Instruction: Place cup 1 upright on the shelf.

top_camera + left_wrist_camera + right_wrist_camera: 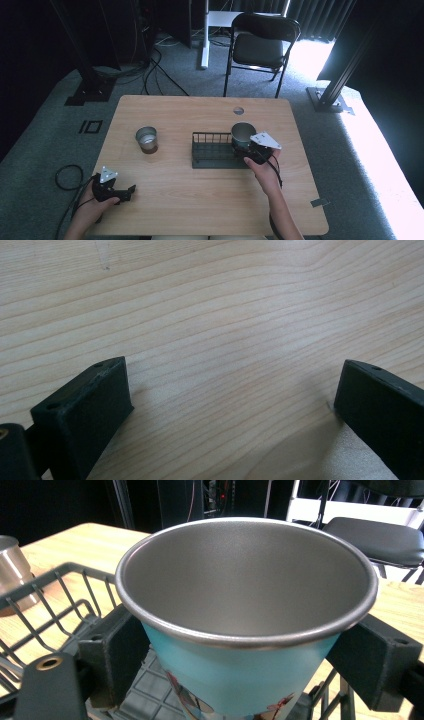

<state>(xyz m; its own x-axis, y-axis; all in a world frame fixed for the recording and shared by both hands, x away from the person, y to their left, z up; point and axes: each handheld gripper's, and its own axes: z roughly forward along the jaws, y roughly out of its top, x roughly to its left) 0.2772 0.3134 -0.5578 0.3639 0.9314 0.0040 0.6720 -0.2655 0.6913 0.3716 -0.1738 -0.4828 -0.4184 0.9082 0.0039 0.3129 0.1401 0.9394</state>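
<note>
rack: dark wire rack, rectangular, thin bars over a gridded base, sat right of centre on the surface; its right end held the blue cup, rest of it looked bare.
blue cup: blue cup, upright at the rack's right end, tapered body, rolled rim, brushed metal inside, light-blue outer wall with a printed figure low down; inside looked empty.
second cup: steel cup, upright on the surface left of the rack, well apart from it, plain metal wall with a brownish base; contents not readable.
surface: pale wood surface, straight grain, rounded corners, small round grommet near the far edge.
right gripper: right gripper was clamped on the blue cup, one black block jaw pressed to each side of the wall just under the rim.
left gripper: left gripper sat at the near left corner of the surface, jaws spread wide, bare wood between them, gripping nothing.
beyond: black folding chair on grey carpet past the far edge.
</note>
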